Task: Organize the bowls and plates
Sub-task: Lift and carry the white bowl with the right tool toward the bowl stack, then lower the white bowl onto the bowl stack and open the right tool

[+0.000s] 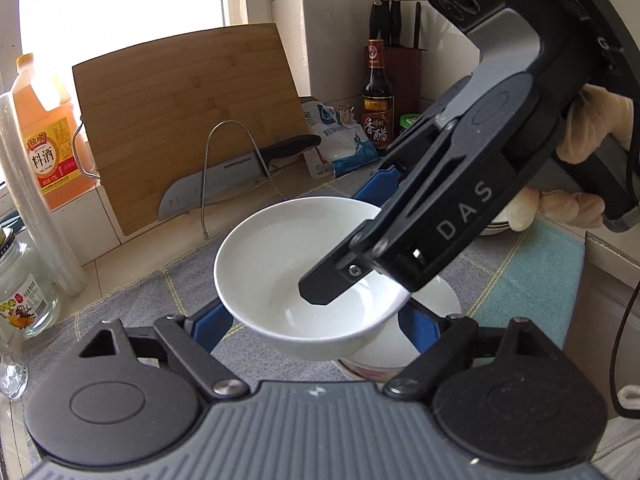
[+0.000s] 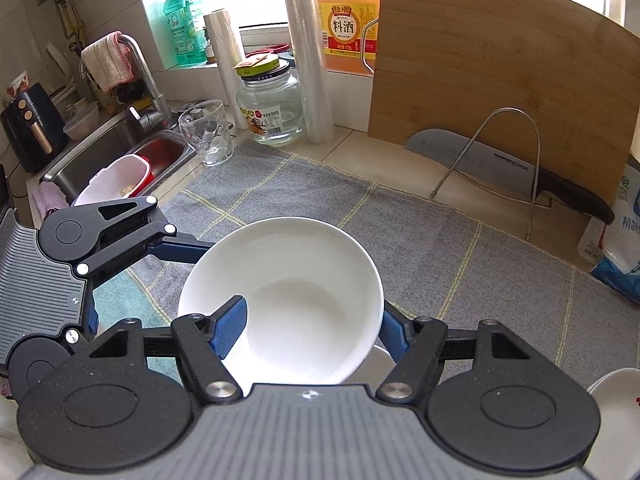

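Right gripper (image 2: 308,332) is clamped on the white bowl (image 2: 288,300): one blue finger (image 2: 230,330) lies inside the wall, the other outside the opposite rim, so the bowl sits pinched across its near edge and lifted clear of the grey checked towel (image 2: 440,248). Seen from the left wrist, the left gripper (image 1: 316,320) has its jaws wide apart, straddling the same bowl (image 1: 288,256) from below and to either side; its blue fingers (image 1: 212,320) stand just off the outer wall, and I cannot tell that they touch it. Directly beneath the bowl another white dish (image 1: 400,344) shows, with a red-patterned rim under that, so the bowl hangs over a stack. My reading is that the right hand owns the bowl and the coming move is straight down onto that stack, with the left hand as close but only guarding.

Behind the bowl a bamboo cutting board (image 2: 500,80) leans on the wall, with a knife (image 2: 500,168) marked SUPOR propped before it in a wire stand (image 2: 516,128). Left of the board stands an orange jug (image 2: 348,12) labelled 料酒. In the left wrist view a dark vinegar bottle (image 1: 377,92) reads 香醋, and the right gripper's body bears DAS.
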A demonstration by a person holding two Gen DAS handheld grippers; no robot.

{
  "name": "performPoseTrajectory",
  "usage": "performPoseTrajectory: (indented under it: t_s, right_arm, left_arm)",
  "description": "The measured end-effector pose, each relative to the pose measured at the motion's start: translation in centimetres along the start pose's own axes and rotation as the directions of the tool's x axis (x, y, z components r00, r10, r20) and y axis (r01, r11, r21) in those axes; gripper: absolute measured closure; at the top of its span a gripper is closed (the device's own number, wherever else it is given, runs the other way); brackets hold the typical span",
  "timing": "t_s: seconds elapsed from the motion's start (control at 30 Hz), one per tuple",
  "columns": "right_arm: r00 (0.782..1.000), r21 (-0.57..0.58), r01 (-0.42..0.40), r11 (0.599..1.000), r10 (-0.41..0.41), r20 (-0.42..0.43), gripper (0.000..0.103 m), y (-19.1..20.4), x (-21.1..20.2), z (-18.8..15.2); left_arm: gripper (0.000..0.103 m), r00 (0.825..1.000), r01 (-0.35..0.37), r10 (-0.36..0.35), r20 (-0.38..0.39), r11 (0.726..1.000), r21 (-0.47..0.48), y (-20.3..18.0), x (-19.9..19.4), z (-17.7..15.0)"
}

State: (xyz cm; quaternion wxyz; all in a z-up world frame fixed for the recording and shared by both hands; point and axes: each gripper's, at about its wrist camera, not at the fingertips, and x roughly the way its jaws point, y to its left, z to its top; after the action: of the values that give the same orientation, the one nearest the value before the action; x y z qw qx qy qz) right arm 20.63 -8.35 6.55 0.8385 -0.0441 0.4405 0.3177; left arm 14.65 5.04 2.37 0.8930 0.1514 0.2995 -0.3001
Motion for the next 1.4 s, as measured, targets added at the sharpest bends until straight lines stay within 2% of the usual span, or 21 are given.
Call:
performPoseTrajectory:
  t_s: [0.43,0.97,1.4]
  right_arm:
    - [0.999,0.054,0.035,0.998,-0.033,-0.035,0.028,-1.9,-0.6,-3.0]
    - [0.999,0.109,0.034,0.993,-0.029,-0.042,0.027,-2.3,-0.3,-5.1]
    - [0.997,0.078,0.054,0.995,-0.049,-0.053,0.027,-2.3,0.3,-5.2]
  left_arm:
    - [0.014,0.997,0.073,-0.074,-0.037,0.997,-0.008,-2.5,2.1,-0.6]
    - [0.014,0.993,0.104,-0.105,-0.060,0.995,-0.011,-3.3,2.7,-1.3]
    - [0.014,0.992,0.109,-0.109,-0.063,0.994,-0.010,-3.0,3.2,-1.4]
